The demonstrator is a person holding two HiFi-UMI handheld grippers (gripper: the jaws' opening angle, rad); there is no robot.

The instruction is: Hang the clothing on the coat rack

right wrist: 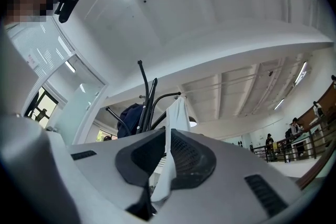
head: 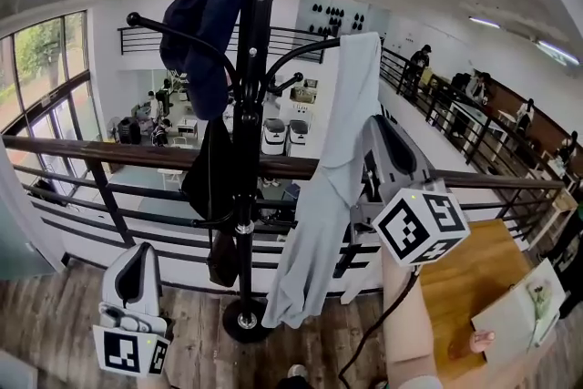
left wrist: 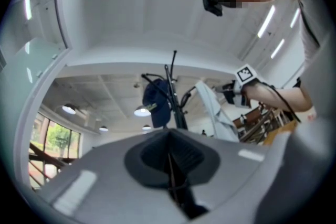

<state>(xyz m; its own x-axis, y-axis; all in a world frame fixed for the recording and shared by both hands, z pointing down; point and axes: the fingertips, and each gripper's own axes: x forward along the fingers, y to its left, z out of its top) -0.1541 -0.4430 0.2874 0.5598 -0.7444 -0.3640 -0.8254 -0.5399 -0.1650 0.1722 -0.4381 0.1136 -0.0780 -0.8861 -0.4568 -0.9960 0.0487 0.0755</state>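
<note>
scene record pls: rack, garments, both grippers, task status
coat rack: black, upright, in front of a railing
light grey garment: top draped on an upper hook on the rack's right side, rest hanging down
navy garment: on an upper left hook
black garment: lower, on the rack's left side
right gripper: raised, shut on the light grey garment's fabric
left gripper: shut, nothing between the jaws, held low left of the rack's base
status: garment on hook, not yet released

My left gripper (head: 137, 258) and right gripper (head: 386, 130) make two; ahead of them, one coat rack (head: 250, 114) and three garments: navy garment (head: 205, 32), black garment (head: 208, 170), pale grey garment (head: 335, 178).
</note>
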